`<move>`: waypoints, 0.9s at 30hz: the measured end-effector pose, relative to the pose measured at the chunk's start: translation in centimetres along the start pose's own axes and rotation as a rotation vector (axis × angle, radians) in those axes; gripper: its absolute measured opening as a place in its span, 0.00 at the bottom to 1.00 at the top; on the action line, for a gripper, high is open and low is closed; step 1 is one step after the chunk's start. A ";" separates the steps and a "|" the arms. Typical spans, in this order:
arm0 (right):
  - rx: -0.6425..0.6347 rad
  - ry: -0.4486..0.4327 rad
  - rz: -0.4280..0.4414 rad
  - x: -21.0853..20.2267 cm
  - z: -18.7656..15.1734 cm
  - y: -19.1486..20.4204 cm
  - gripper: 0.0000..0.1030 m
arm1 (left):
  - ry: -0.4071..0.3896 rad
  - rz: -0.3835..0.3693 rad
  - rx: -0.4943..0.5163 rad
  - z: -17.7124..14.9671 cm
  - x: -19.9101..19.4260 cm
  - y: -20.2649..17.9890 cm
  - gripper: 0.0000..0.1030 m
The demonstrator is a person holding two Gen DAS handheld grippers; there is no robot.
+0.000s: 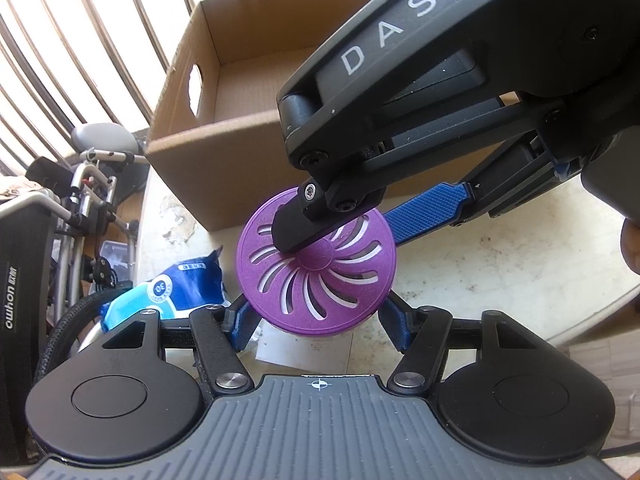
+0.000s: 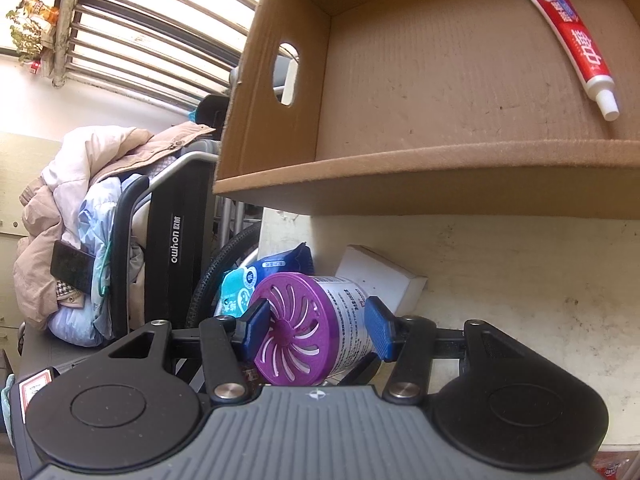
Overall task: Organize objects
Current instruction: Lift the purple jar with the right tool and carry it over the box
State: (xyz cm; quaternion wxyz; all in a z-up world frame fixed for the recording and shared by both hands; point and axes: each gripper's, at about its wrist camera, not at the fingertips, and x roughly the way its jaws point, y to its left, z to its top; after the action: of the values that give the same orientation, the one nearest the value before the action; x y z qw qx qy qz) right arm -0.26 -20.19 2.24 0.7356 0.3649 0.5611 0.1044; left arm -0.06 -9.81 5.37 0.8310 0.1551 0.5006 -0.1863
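Gripping a purple-lidded air freshener canister [image 1: 316, 276] just below the open cardboard box [image 1: 224, 168].
Clamping its body narrowly at lower centre with the left gripper [image 1: 318, 326], lid tilting toward the camera; straddling it from upper right with the right gripper [image 2: 318, 324], not showing whether pressing or loose; waiting for carrying straight up-frame, over the box's near wall.
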 end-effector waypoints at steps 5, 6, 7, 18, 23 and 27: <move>-0.011 -0.015 0.005 -1.7 0.0 1.1 0.54 | -0.032 0.018 0.009 0.4 -1.7 -0.4 0.62; -0.013 -0.018 0.006 -2.2 -0.1 1.4 0.54 | -0.038 0.023 0.012 0.5 -2.1 -0.6 0.62; -0.016 -0.021 0.005 -2.6 0.0 1.7 0.54 | -0.044 0.027 0.014 0.6 -2.5 -0.7 0.62; -0.039 -0.065 0.023 -7.2 -0.1 4.6 0.54 | -0.113 0.085 0.065 2.2 -6.5 -1.8 0.61; -0.020 -0.117 0.063 -9.9 0.2 5.2 0.54 | -0.150 0.116 0.129 3.6 -8.4 -2.4 0.61; -0.013 -0.163 0.080 -11.8 0.5 5.8 0.54 | -0.181 0.125 0.159 4.7 -9.5 -2.8 0.61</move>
State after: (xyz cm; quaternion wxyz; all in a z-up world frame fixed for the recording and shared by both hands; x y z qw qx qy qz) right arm -2.42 -22.95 14.95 0.7766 0.3894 0.4835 0.1073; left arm -1.81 -12.85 15.76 0.8678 0.2341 0.3967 -0.1866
